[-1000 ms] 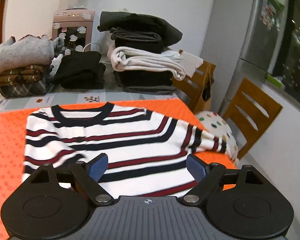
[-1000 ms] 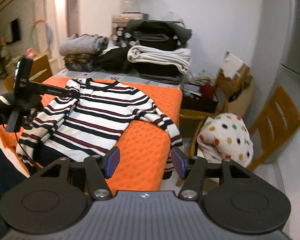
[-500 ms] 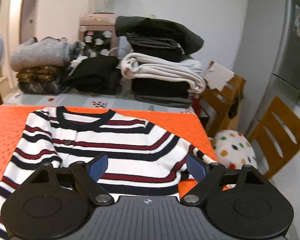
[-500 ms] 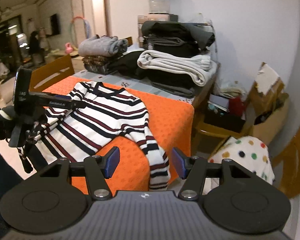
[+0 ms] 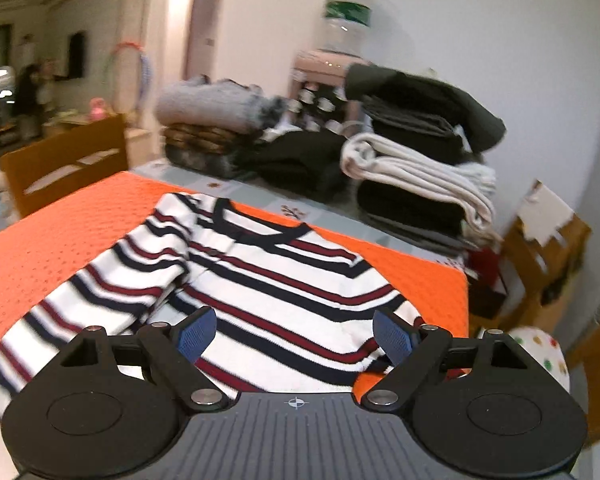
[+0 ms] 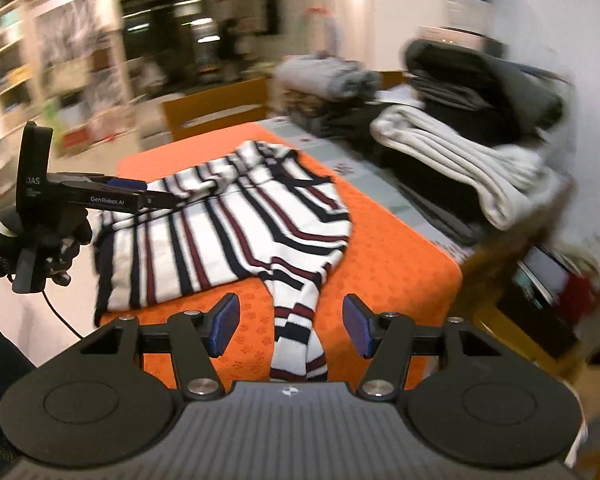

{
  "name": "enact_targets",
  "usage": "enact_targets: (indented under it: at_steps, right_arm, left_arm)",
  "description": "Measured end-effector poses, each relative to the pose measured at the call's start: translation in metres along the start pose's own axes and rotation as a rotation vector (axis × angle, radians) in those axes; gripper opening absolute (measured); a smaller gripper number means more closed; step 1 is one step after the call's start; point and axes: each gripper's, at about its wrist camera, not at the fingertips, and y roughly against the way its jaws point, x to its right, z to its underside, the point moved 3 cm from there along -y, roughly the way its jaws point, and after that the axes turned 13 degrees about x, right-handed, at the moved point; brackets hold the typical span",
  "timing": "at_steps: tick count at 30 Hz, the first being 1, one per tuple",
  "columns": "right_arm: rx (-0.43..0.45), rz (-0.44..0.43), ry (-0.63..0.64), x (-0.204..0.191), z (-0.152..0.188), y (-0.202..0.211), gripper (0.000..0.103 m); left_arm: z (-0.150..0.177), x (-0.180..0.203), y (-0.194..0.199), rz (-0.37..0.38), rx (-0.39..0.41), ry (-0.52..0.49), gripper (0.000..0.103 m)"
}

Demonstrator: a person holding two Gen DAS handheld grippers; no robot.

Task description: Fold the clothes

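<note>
i am holding the left gripper (image 5: 294,334) over the near hem of a white knitted sweater with navy and maroon stripes (image 5: 276,280), its blue-padded jaws standing wide apart with nothing between them. the sweater is lying face up on an orange dotted cloth (image 5: 52,240) covering the desk (image 5: 340,216), its neckline pointing toward the far edge and one sleeve folded in across the left of the body. in the right wrist view, my right gripper (image 6: 290,326) is hanging open and empty above the desk's corner, where the other striped sleeve (image 6: 298,332) is trailing over the edge of the cloth, between the jaws in the picture but not touched by the pads. my gloved left hand (image 6: 28,240) is showing at the left of that view, gripping the handle of the other tool. folded stacks of grey, black and cream clothes (image 5: 416,172) are sitting at the back of the desk, in front of a pink water dispenser (image 5: 332,68). the right view is blurred.
</note>
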Motion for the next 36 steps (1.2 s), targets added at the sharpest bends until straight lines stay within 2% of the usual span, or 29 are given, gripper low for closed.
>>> enact_targets:
  at_steps: [3,9,12,15,18,22,26,31,34,36]
  right_arm:
    - [-0.011,-0.092,0.038,0.019,-0.007,-0.013,0.063]
    - [-0.044,-0.275,0.160,0.043,-0.017,-0.050,0.063]
    - [-0.047,-0.404,0.227,0.055,-0.021,-0.070,0.063]
    - [-0.078,-0.555,0.287,0.066,-0.023,-0.093,0.063]
    - [-0.111,-0.722,0.405,0.070,-0.021,-0.116,0.063]
    - [-0.173,-0.944,0.571,0.067,-0.017,-0.141,0.063]
    - [-0.241,-1.134,0.726,0.054,-0.010,-0.160,0.063]
    - [-0.288,-1.290,0.879,0.034,-0.001,-0.180,0.059]
    - [-0.315,-1.378,0.958,0.021,0.006,-0.192,0.055]
    - [-0.338,-1.450,1.011,0.014,0.012,-0.199,0.045]
  left_arm:
    - [0.007,0.011,0.013,-0.048,-0.008,0.010,0.087]
    - [0.018,0.039,0.022,-0.075,-0.011,-0.008,0.087]
    - [0.023,0.055,0.018,-0.125,-0.027,-0.005,0.087]
    - [0.025,0.070,0.018,-0.195,-0.020,0.043,0.087]
    - [0.031,0.086,0.016,-0.281,-0.007,0.088,0.087]
    - [0.040,0.111,0.019,-0.386,0.015,0.167,0.086]
    - [0.047,0.130,0.024,-0.442,0.023,0.199,0.086]
    - [0.047,0.148,0.030,-0.464,0.033,0.215,0.086]
    - [0.049,0.156,0.029,-0.521,0.020,0.233,0.086]
    - [0.050,0.159,0.030,-0.571,0.023,0.255,0.086]
